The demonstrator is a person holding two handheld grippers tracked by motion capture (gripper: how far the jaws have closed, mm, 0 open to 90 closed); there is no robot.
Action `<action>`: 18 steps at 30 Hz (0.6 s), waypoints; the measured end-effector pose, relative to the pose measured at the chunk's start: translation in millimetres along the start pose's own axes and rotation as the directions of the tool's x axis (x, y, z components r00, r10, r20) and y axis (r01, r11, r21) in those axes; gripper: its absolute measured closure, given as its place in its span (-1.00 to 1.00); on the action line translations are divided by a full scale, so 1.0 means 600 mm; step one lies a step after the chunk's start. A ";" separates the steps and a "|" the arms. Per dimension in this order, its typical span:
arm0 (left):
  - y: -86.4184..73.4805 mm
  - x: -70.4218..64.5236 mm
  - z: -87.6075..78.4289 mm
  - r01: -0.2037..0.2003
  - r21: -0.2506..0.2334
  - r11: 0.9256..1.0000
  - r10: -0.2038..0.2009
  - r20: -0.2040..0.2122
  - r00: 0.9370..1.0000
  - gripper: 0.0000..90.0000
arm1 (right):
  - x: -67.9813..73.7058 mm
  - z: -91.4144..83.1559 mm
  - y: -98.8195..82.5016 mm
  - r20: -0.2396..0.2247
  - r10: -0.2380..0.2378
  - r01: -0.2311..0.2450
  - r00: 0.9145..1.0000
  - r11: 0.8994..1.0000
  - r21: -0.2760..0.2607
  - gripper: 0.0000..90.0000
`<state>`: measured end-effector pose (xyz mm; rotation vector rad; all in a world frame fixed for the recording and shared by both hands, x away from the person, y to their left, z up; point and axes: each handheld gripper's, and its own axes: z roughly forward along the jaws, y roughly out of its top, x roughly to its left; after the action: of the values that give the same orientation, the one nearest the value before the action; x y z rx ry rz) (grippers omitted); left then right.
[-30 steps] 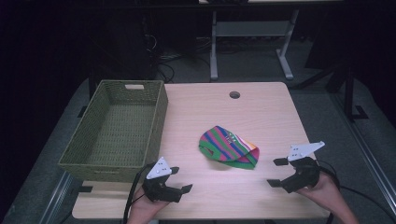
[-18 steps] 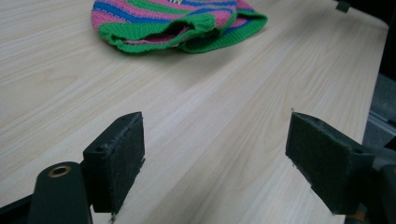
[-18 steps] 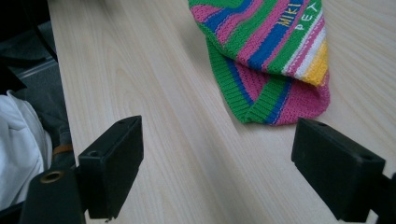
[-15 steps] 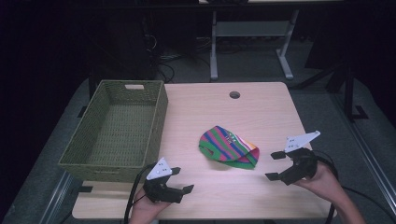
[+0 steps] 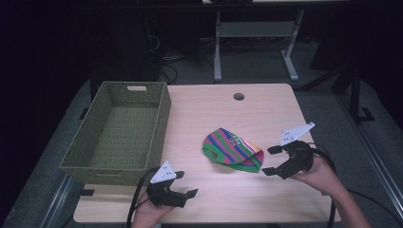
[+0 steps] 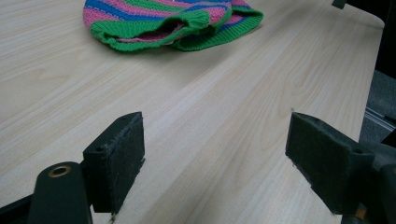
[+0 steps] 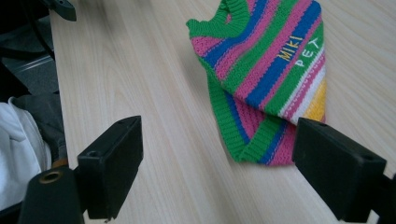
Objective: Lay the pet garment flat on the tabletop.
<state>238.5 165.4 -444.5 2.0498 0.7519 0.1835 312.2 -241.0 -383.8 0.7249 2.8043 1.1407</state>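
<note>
A small knitted pet sweater (image 5: 232, 148) striped green, pink and blue lies crumpled on the wooden table (image 5: 223, 114), right of centre. My right gripper (image 5: 271, 160) stands open just right of it, jaws pointing left at its hem; the sweater (image 7: 266, 74) lies just ahead between the jaws, lettering "MIKI PET" on it. My left gripper (image 5: 188, 188) is open near the table's front edge, below and left of the sweater (image 6: 170, 21), with bare wood between its jaws.
A green woven basket (image 5: 119, 135) stands empty on the table's left side. A round cable hole (image 5: 238, 96) sits near the far edge. Beyond the table are a metal stand (image 5: 252, 42) and dark floor.
My right gripper has moved left and forward, closing on the sweater's right edge. The left gripper has barely shifted.
</note>
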 end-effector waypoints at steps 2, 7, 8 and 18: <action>0.001 0.000 -0.001 -0.005 0.002 1.000 0.005 0.000 1.000 -0.57 | -0.001 0.007 0.016 -0.002 -0.012 0.012 1.000 1.000 0.015 -0.64; 0.000 0.001 -0.002 0.002 0.000 1.000 -0.002 -0.004 1.000 -0.57 | -0.010 0.014 0.038 -0.015 -0.022 0.022 1.000 1.000 0.012 -0.64; 0.000 0.001 -0.003 -0.001 0.000 1.000 0.001 -0.005 1.000 -0.57 | -0.016 0.017 0.043 -0.016 -0.023 0.024 1.000 1.000 0.017 -0.64; 0.001 -0.002 -0.001 -0.014 0.004 1.000 0.014 -0.005 1.000 -0.57 | -0.045 0.053 0.081 -0.023 -0.027 0.028 0.999 0.997 0.068 -0.64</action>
<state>237.6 164.6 -443.4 2.0599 0.7421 0.1953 362.2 -201.5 -378.5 0.6806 2.8750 1.0599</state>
